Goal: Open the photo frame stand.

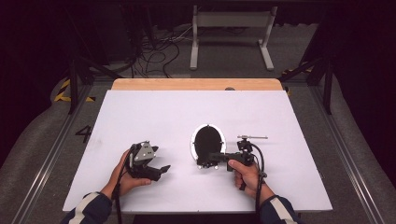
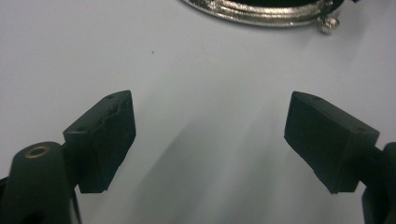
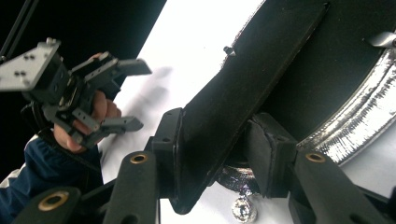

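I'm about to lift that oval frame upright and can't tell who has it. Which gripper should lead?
Right, probably. The right gripper is already shut on the black stand flap of the oval frame. The left gripper hangs open beside it, holding nothing.

One readable mark from where I stand: a dark numeral "4" (image 1: 84, 134) on the grey floor (image 1: 44, 140), left of the table (image 1: 140, 112), beside the floor rail. Farther back on the same side, yellow-and-black hazard striping (image 1: 63, 91) on the floor, no lettering. Nothing legible on my tongs or on the white tabletop.
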Demonstrator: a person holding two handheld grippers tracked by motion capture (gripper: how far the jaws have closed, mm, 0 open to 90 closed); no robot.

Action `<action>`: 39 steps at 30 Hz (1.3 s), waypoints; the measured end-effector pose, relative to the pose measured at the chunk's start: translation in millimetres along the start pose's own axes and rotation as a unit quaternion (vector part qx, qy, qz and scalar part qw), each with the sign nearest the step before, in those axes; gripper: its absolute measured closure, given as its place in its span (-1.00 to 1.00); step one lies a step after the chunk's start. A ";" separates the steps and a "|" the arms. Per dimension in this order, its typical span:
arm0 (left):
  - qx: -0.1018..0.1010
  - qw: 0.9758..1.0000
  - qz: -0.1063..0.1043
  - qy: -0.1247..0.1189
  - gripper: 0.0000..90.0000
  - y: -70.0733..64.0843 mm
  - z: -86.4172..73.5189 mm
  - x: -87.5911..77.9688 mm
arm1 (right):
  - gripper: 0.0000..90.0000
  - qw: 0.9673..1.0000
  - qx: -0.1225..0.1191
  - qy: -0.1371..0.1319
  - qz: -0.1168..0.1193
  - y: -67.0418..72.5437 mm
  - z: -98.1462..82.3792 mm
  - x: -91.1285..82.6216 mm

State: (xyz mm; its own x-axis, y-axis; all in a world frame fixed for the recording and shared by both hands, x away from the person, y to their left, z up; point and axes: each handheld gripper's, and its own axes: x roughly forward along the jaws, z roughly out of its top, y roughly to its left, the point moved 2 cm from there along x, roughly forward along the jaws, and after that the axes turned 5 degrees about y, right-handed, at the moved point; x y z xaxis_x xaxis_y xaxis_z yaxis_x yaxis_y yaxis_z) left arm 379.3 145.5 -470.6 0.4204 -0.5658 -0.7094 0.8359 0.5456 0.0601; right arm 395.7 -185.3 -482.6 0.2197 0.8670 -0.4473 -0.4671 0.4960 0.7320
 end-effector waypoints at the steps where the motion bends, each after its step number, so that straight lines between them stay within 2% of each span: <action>1: -0.002 1.000 -0.004 0.000 -0.63 1.5 3.4 2.9 | 0.32 1.000 -0.001 0.000 0.000 0.3 0.1 0.1; 7: -0.005 1.000 -0.023 -0.002 -0.64 8.3 26.7 21.9 | 0.36 1.000 -0.018 0.009 -0.004 1.0 0.8 -0.1; 12: -0.013 0.999 -0.033 -0.008 -0.65 10.8 34.4 31.6 | 0.37 0.999 -0.038 0.014 -0.002 0.8 1.7 -0.9; 16: -0.033 0.998 -0.059 -0.021 -0.68 15.3 42.6 40.4 | 0.37 0.998 -0.061 0.018 -0.012 3.6 1.8 -1.6; 17: -0.033 0.998 -0.059 -0.021 -0.69 15.3 42.6 40.4 | 0.37 0.998 -0.061 0.018 -0.012 3.6 1.8 -1.6; 18: -0.043 0.997 -0.065 -0.022 -0.69 15.2 44.9 42.9 | 0.37 0.998 -0.065 0.018 -0.013 4.2 1.7 -1.7; 20: -0.043 0.996 -0.075 -0.025 -0.70 15.0 48.5 48.1 | 0.37 0.997 -0.073 0.018 -0.014 5.0 1.4 -2.0; 24: -0.039 0.996 -0.084 -0.019 -0.70 10.0 55.5 58.7 | 0.39 0.994 -0.102 0.020 -0.022 7.6 1.0 -2.9; 27: -0.043 0.995 -0.090 -0.021 -0.70 8.6 58.1 62.8 | 0.39 0.992 -0.119 0.020 -0.027 9.5 0.4 -3.4; 32: -0.053 0.993 -0.106 -0.020 -0.69 6.2 60.4 66.3 | 0.41 0.989 -0.141 0.022 -0.034 12.4 -0.4 -4.2; 34: -0.054 0.992 -0.113 -0.023 -0.67 4.9 61.5 66.6 | 0.41 0.988 -0.149 0.021 -0.038 13.5 -1.0 -4.3; 35: -0.047 0.992 -0.114 -0.023 -0.67 5.4 62.0 66.4 | 0.41 0.987 -0.154 0.021 -0.038 13.9 -1.3 -4.4; 39: -0.053 0.991 -0.121 -0.030 -0.64 3.9 62.5 64.8 | 0.41 0.984 -0.170 0.020 -0.039 15.4 -2.2 -4.9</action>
State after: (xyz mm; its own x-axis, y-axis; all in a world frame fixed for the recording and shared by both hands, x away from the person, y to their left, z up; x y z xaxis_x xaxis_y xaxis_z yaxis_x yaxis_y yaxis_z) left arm 431.9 72.3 -472.5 0.2358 -0.7217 -0.6508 0.8745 0.4496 -0.1817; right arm 385.6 -182.1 -470.3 0.2350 0.8208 -0.5206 -0.7115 0.5102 0.4831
